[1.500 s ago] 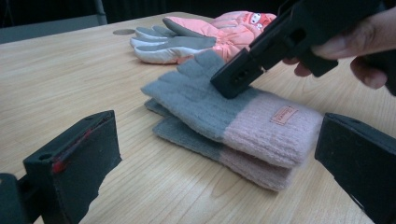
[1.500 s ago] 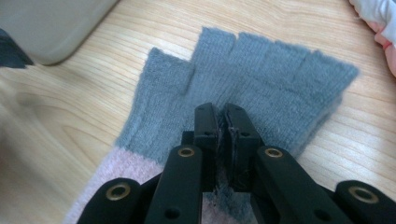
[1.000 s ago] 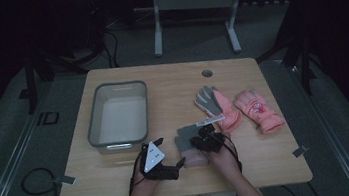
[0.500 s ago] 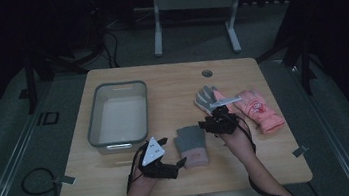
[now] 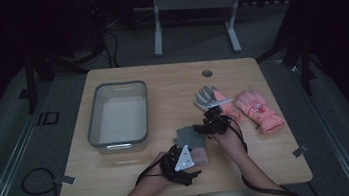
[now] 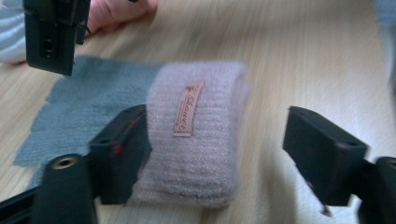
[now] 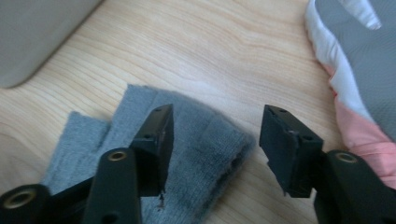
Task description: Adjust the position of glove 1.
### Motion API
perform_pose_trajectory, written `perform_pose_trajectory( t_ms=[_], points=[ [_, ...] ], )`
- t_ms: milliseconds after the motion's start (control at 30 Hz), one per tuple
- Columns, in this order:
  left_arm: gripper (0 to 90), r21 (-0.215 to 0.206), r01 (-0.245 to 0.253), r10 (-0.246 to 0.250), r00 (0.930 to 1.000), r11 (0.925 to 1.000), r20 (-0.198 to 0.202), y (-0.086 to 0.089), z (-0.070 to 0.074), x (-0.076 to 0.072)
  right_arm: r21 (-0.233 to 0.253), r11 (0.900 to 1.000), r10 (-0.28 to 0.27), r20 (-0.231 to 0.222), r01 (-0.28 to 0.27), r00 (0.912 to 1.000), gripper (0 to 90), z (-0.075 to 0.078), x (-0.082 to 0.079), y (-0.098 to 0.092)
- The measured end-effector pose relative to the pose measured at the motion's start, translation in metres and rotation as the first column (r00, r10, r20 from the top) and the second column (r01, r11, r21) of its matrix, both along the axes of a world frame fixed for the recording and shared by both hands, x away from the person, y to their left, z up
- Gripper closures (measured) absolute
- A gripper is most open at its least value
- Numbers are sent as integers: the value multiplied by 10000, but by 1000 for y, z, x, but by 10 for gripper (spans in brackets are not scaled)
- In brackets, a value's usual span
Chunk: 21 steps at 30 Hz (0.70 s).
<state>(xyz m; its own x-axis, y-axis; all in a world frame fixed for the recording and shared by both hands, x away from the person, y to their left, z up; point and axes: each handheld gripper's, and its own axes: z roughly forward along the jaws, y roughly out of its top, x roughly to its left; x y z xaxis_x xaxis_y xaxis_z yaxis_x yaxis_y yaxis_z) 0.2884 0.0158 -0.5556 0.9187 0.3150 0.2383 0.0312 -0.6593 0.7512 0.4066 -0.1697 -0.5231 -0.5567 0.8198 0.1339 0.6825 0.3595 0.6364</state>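
Near the front edge of the light wooden table (image 5: pixel 170 81), one grey and pale-pink knitted glove (image 5: pixel 191 144) is lying flat, its pink cuff bearing a small label. Left gripper (image 6: pixel 219 158) is standing spread wide around that cuff, one jaw touching its side, the other well clear. Right gripper (image 7: pixel 215 140) is hovering, jaws parted, over the glove's grey fingers, pinching nothing. Two padded pink ski gloves (image 5: pixel 257 110) are lying just beyond, side by side. One clear rectangular plastic bin (image 5: pixel 118 116) is sitting to the left.
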Motion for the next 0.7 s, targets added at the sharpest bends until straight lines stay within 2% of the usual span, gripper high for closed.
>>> perform_pose_trajectory(
  t_ms=[200,333,433,567,700],
  points=[
    [354,386,-101,81,9987,9992,504,0,-1,-1,-381,9993,23,-411,-38,9992,364,-16,2,5],
    [392,795,-236,159,9952,9966,962,-3,-3,-4,-294,9995,-151,-627,133,9979,327,-19,3,3],
    [470,1031,-345,211,9916,9941,1280,-4,-3,-5,-314,9995,-29,-642,9,9979,371,-19,3,4],
    [539,978,-388,286,9942,9944,1040,-3,-1,-3,-152,9995,250,-718,-262,9971,483,-18,2,6],
    [658,659,-492,483,9987,9966,151,0,5,6,226,9991,380,-1209,-355,9919,638,-17,3,7]
  ],
)
